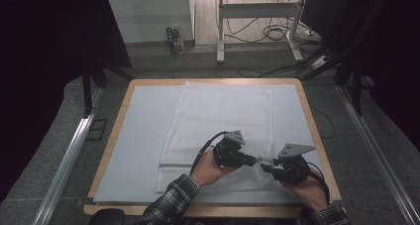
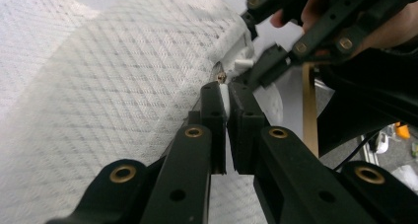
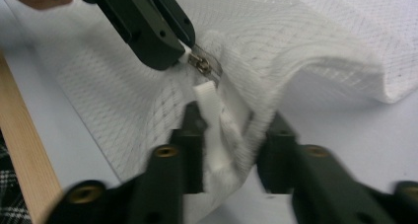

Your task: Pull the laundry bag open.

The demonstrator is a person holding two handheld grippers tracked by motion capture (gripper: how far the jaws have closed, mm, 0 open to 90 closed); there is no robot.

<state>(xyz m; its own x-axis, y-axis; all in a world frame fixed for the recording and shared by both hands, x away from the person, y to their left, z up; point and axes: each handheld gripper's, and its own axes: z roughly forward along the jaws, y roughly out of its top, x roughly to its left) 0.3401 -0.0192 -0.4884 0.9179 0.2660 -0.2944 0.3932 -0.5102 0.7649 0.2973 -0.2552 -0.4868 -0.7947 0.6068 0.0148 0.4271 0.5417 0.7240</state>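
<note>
Nearest us, both forearms come in low over the table's (image 1: 304, 93) front edge, hands curled round the tools, jaws pointing at each other. Our right gripper (image 3: 229, 135) has its jaws pressed into a bunched corner of the mesh bag (image 1: 223, 118), with a white tab (image 3: 207, 98) of it between them. Our left gripper (image 2: 226, 98) is clamped tight on the zipper pull (image 3: 202, 63), just beyond that tab. The bag lies flat on the white sheet (image 1: 143, 131), its near right corner lifted between the tools.
</note>
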